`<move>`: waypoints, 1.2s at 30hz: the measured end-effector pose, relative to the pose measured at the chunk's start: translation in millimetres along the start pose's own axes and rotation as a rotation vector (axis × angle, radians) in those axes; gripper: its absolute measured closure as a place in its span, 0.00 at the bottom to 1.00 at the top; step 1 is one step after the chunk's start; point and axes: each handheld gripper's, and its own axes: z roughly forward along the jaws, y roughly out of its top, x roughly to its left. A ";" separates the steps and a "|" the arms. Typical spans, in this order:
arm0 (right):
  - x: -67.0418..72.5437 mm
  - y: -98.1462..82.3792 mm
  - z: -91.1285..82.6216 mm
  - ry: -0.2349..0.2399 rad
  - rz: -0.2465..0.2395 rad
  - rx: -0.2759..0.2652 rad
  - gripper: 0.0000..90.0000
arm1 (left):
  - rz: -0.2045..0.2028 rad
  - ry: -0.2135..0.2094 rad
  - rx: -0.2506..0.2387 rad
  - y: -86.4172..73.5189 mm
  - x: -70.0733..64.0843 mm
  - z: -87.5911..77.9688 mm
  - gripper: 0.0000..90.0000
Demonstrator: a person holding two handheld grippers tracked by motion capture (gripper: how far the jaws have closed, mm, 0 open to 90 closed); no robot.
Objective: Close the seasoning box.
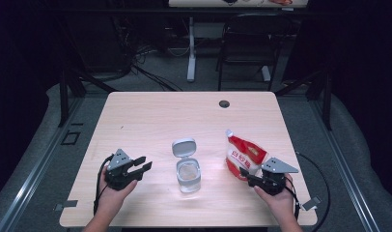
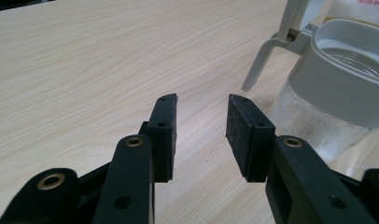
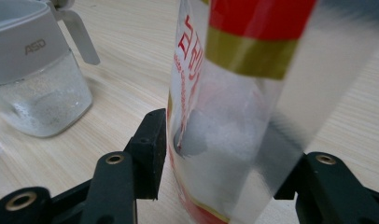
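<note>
High view, left hand-held gripper point(image 1: 145, 166) jaws apart beside jar point(image 1: 188, 175), right hand-held gripper point(image 1: 246, 175) clamped on sugar bag point(image 1: 245, 155).

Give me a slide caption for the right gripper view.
Right claw straddles a red-and-clear bag of white granules beside a lidded glass jar.
</note>
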 end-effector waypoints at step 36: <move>-1.9 -14.7 20.9 0.006 0.029 0.014 0.48 | -0.002 -0.007 -0.003 -0.7 -0.8 4.0 0.71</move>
